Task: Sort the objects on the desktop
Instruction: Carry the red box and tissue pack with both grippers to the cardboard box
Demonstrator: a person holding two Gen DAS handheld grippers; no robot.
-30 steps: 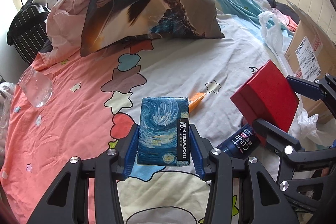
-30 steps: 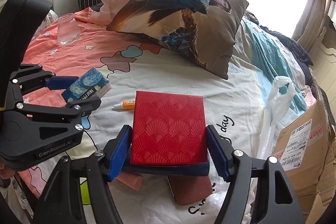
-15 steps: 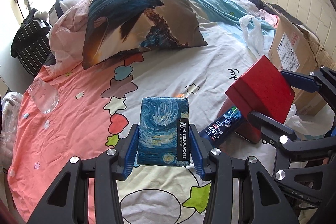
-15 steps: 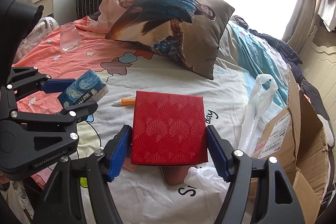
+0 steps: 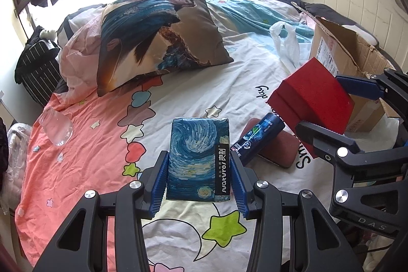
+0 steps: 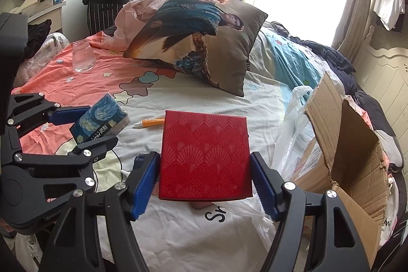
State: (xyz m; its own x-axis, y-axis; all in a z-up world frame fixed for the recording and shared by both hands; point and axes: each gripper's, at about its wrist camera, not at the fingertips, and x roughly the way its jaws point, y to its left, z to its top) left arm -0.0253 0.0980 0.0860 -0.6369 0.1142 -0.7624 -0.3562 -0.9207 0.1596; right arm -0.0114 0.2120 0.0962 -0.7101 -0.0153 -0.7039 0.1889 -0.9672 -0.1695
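Grip matters most: my right gripper (image 6: 205, 182) pinches the red box (image 6: 205, 154) mid-frame, my left gripper (image 5: 199, 181) pinches the blue tissue pack (image 5: 199, 158) at lower centre, so I carry both level toward the cardboard carton (image 6: 352, 144) at right.

A bed (image 5: 178, 83) carries a pillow (image 5: 158, 35), glass jar (image 5: 57, 126), orange tube (image 6: 150, 123) and cardboard box (image 6: 357, 157).

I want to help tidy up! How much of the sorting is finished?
Nothing looks put away yet. The left gripper holds the blue swirly pack and the right gripper holds the red box, both lifted above the bed. The orange tube, dark blue bottle and brown case are left.
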